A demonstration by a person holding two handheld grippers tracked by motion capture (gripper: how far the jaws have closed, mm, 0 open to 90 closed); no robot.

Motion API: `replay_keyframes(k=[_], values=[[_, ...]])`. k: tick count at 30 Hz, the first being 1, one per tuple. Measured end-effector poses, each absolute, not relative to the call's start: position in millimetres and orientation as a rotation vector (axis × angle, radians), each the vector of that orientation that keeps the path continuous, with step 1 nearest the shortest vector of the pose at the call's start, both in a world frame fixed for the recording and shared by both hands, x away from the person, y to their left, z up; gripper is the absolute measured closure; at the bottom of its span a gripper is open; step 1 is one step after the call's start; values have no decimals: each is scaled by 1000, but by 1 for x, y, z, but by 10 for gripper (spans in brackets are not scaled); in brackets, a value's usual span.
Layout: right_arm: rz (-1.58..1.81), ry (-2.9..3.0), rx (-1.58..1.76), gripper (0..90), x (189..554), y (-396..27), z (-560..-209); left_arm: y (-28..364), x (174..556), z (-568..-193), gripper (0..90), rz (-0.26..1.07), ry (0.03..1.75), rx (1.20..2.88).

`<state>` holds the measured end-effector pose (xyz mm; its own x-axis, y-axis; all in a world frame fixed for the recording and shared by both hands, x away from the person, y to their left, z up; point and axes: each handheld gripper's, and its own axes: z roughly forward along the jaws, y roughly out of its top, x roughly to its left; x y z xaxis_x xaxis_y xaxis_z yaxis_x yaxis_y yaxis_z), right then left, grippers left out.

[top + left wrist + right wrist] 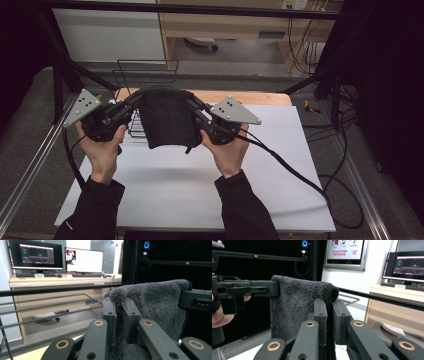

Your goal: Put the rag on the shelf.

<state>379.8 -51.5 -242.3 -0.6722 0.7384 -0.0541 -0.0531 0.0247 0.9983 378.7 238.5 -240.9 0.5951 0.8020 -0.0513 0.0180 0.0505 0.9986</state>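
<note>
Both tongs clenched: left gripper (134,102) and right gripper (196,107) each pinching a top corner of the dark grey fluffy terry towel (166,122), held hanging at centre frame above the white table sheet (280,170). Likely mid-lift, towel spread. Next: carry toward the black wire rack (147,72), upper centre-left, keeping both grips tight.

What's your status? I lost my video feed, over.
Left gripper and right gripper both shut on dark grey towel, one top corner each. Towel hangs clear above white table. Wire rack behind it, not touching.
</note>
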Motion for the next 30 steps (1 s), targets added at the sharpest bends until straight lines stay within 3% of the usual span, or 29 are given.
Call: replay_keyframes(k=[30], values=[[1771,1606,624,837,416,-9,-188,268,407,-186,821,791,775,1251]])
